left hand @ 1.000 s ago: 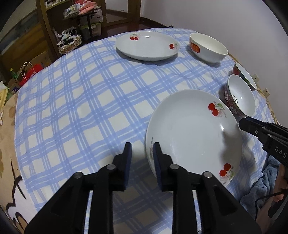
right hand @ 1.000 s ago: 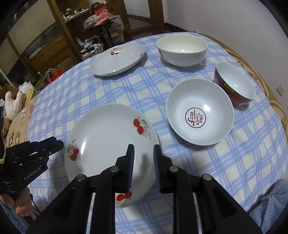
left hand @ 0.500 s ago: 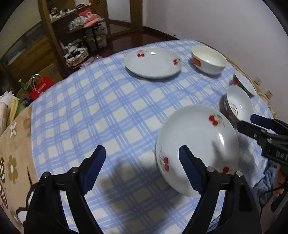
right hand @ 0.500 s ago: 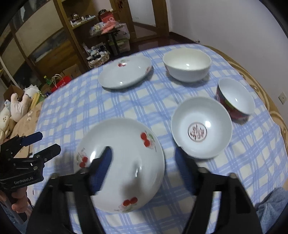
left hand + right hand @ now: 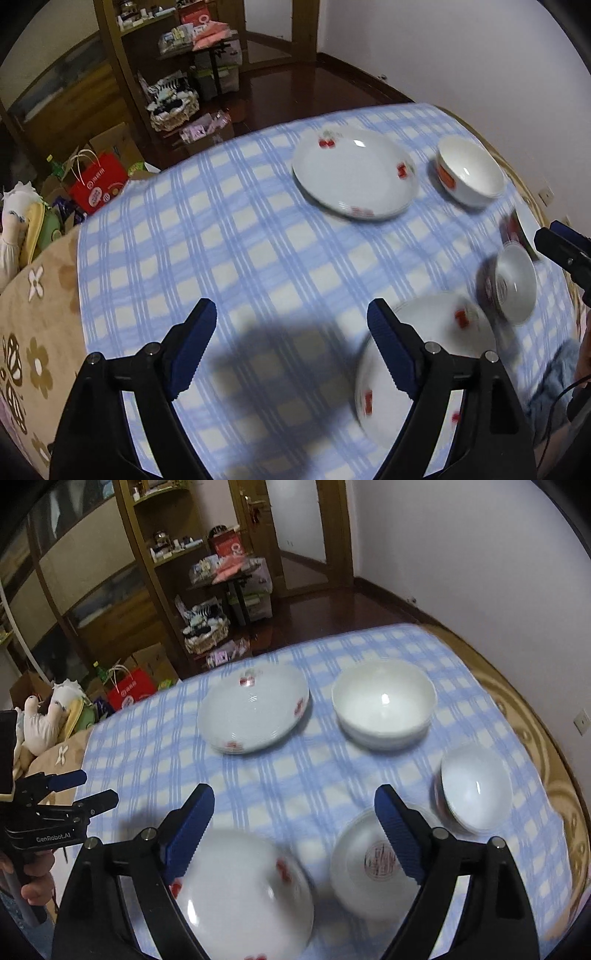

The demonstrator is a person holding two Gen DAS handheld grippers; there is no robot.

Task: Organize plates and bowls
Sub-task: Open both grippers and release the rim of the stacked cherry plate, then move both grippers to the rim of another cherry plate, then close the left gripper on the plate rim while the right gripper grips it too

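A round surface covered by a blue and white checked cloth, with a tan patterned cover showing at its edges. On the cloth, at the far side, a white plate with red cherry prints lies beside a large plain white bowl. Nearer, a second cherry plate, blurred, lies just beside a shallow white bowl with a red emblem inside. To the right of that sits a small bowl, white inside and dark outside.
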